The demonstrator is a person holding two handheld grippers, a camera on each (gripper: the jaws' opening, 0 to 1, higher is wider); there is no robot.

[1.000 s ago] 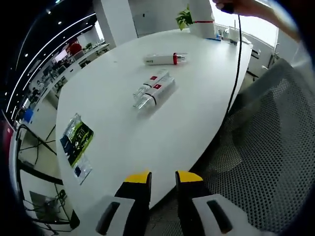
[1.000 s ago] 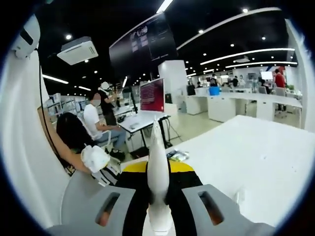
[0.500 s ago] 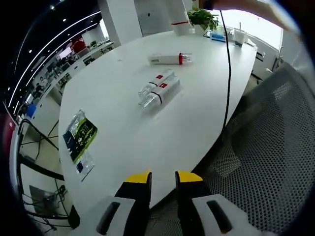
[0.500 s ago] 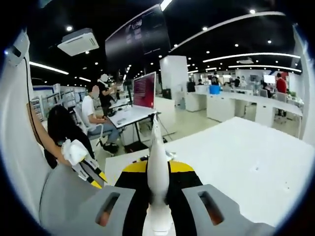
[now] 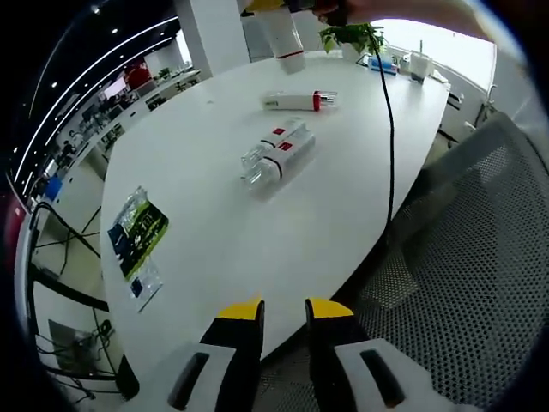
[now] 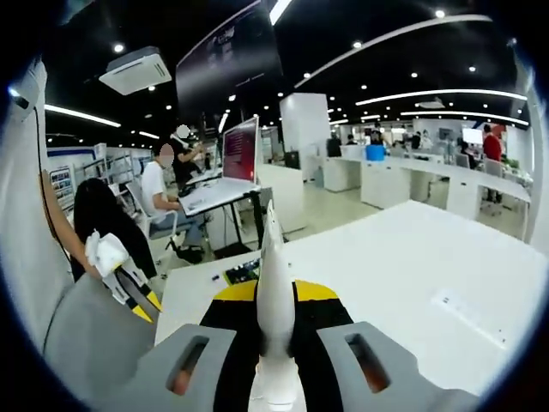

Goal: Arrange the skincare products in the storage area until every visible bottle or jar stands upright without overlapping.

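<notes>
Three skincare tubes lie flat on the white table [image 5: 214, 215]. One white tube with a red band [image 5: 297, 101] lies farther off, and a pair of tubes [image 5: 274, 159] lies side by side in the middle. My right gripper [image 6: 274, 287] is shut on a white tube [image 6: 274, 275], which points up between the jaws. In the left gripper view that held tube [image 5: 283, 39] hangs above the table's far end. My left gripper [image 5: 284, 311] hovers over the near table edge, open with nothing between its jaws.
A green and black leaflet packet [image 5: 135, 233] lies at the table's left side. A black cable [image 5: 390, 129] crosses the right edge beside a grey mesh chair [image 5: 463, 275]. A plant [image 5: 347, 34] and small items stand at the far end. People sit at desks [image 6: 163, 202] beyond.
The right gripper has carried the held tube leftward over the table's far end. The lying tubes have not moved, and the left gripper stays put.
</notes>
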